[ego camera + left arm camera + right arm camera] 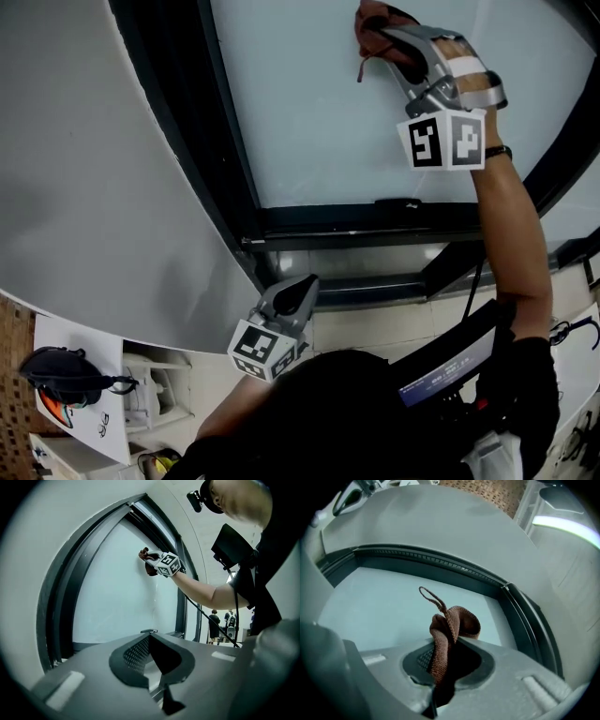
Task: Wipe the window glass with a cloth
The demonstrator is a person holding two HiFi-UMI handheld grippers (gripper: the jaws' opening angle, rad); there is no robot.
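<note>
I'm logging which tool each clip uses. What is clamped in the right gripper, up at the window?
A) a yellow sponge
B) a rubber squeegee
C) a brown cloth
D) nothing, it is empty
C: the right gripper view shows the right gripper shut on a brown cloth with a thin loop at its top, held up in front of the window glass.
</note>
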